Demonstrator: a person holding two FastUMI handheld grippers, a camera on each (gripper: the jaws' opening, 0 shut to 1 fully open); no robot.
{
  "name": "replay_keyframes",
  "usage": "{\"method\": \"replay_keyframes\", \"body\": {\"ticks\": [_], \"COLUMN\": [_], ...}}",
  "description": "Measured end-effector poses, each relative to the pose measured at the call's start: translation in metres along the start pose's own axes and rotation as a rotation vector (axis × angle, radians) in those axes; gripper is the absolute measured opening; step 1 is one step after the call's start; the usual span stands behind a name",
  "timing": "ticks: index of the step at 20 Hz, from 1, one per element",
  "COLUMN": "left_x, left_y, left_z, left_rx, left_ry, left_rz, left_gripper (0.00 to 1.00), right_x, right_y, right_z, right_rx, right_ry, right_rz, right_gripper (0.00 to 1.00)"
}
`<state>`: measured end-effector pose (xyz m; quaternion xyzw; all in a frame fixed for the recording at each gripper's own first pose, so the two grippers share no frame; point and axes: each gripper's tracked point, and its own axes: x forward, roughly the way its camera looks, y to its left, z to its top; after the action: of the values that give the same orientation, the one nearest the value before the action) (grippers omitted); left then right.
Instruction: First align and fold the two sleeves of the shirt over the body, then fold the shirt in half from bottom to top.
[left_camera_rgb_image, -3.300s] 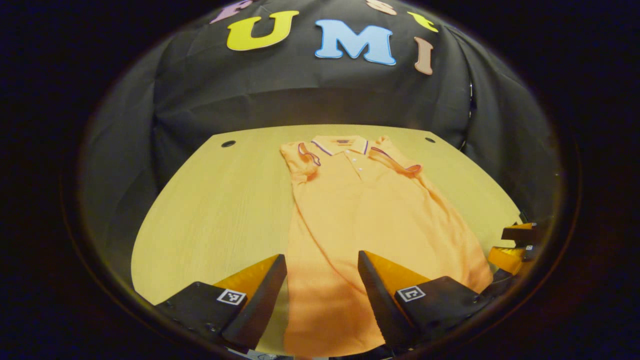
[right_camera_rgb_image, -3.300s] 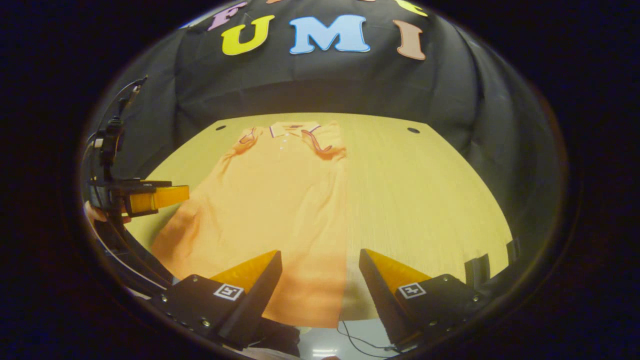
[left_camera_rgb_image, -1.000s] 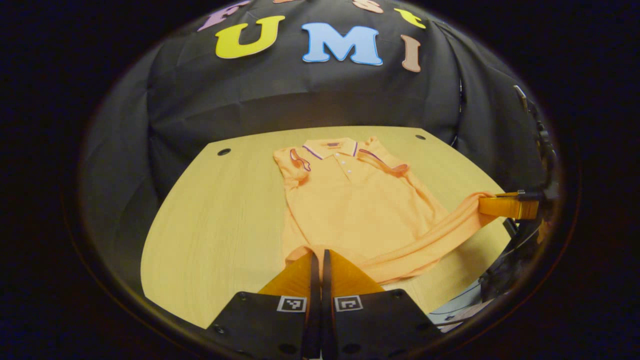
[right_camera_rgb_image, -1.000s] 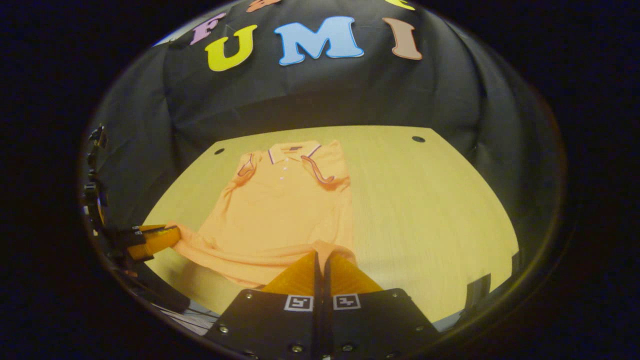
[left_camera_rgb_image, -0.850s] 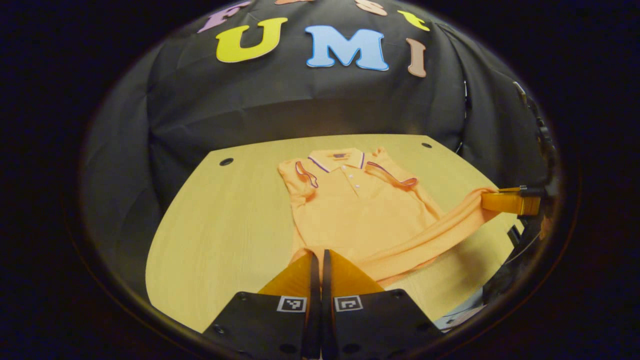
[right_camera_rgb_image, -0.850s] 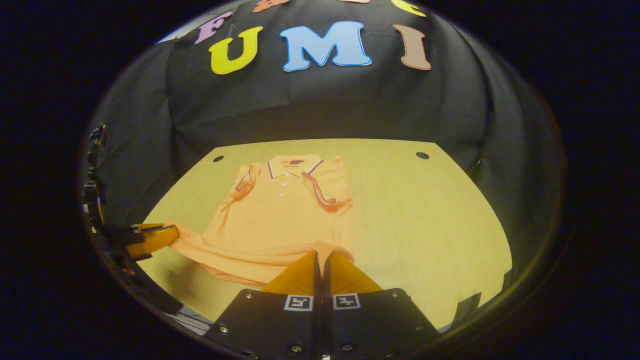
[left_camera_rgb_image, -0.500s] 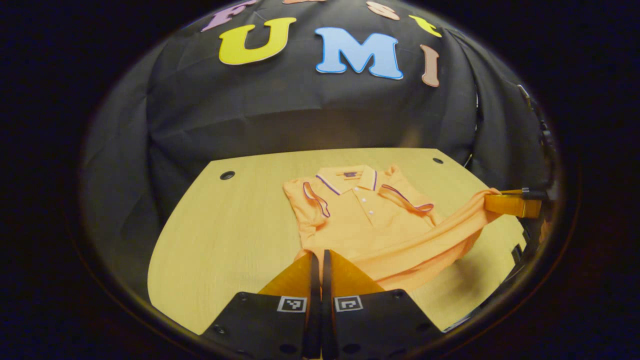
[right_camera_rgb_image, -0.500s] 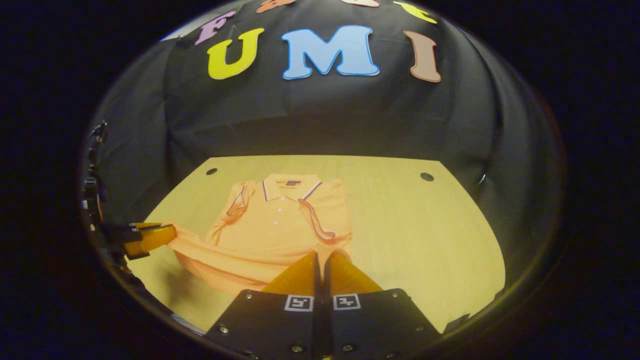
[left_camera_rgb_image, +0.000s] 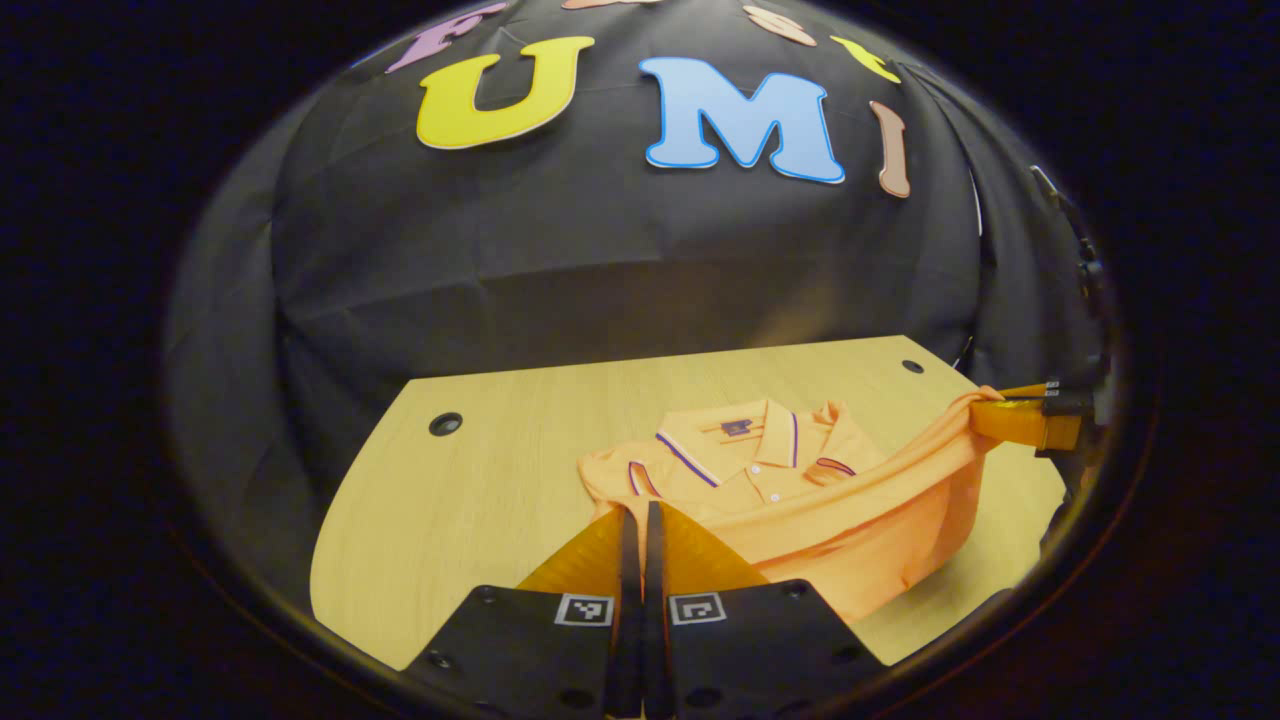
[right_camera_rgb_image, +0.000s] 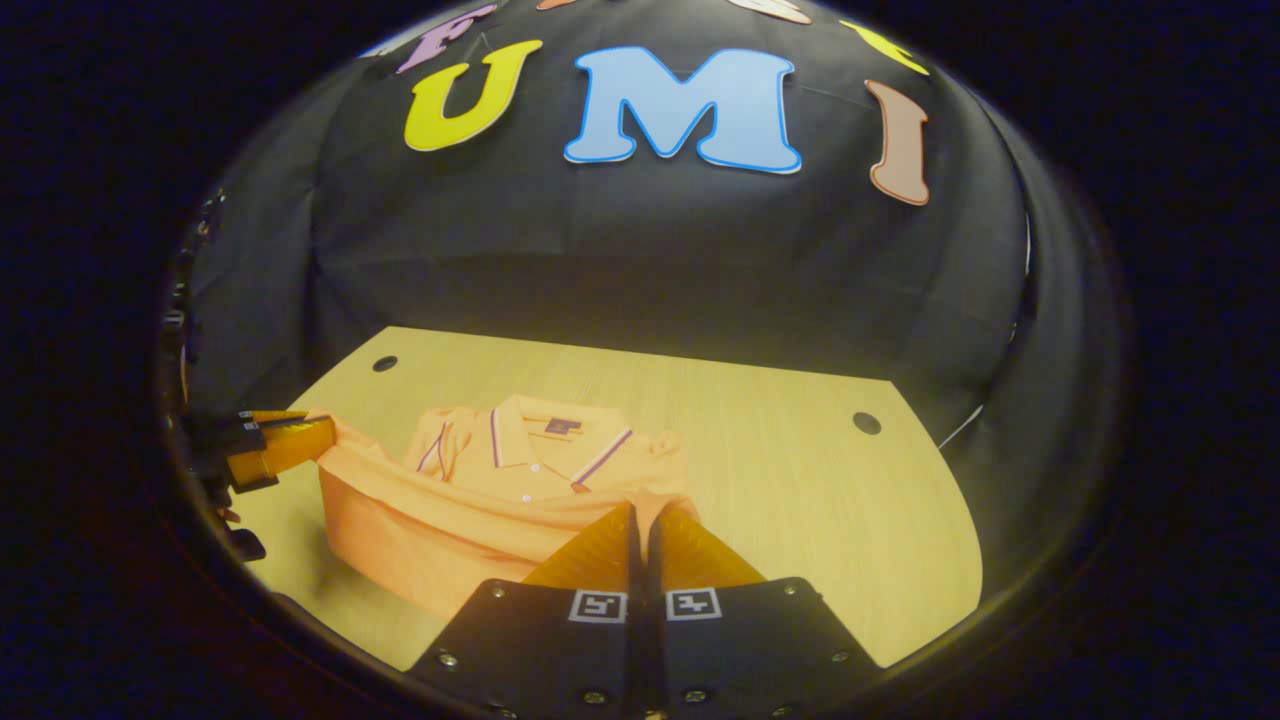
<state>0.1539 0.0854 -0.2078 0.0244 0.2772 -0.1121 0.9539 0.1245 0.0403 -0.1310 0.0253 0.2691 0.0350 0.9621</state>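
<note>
Left gripper view looks along the left hand-held gripper, whose two fingers are pressed together on one bottom corner of an orange polo shirt. Toward the right edge of that view, the right hand-held gripper pinches the other bottom corner. In the right gripper view, the right hand-held gripper is likewise clenched on the shirt's hem, and the left hand-held gripper appears at the far left.

The shirt lies on a pale wooden desk, collar toward the far edge. Both sleeves are already folded in over the body. The hem hangs lifted between the two grippers, sagging in the middle, with the lower body curling up off the desk.

The step in hand appears to be the bottom-to-top fold, roughly midway. To do it well, both corners should probably travel together at equal height, keeping the hem taut so the sag does not crease, then be laid level with the shoulders just below the collar before letting go. Dragging too low risks pulling the tucked sleeves loose.

No containers can be made out on the desk.
</note>
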Motion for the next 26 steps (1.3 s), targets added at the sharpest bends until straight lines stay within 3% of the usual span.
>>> {"method": "replay_keyframes", "body": {"ticks": [16, 26], "left_x": [0.128, 0.159], "left_y": [0.024, 0.028], "left_z": [0.025, -0.001], "left_rx": [0.043, 0.057], "left_ry": [-0.007, 0.029], "left_rz": [-0.01, 0.028], "left_gripper": [0.07, 0.1], "right_x": [0.12, 0.147], "right_y": [-0.009, -0.001], "right_z": [0.036, 0.006], "right_rx": [-0.011, -0.083], "right_ry": [0.019, 0.105], "right_rz": [-0.127, -0.123], "right_gripper": [0.0, 0.06]}}
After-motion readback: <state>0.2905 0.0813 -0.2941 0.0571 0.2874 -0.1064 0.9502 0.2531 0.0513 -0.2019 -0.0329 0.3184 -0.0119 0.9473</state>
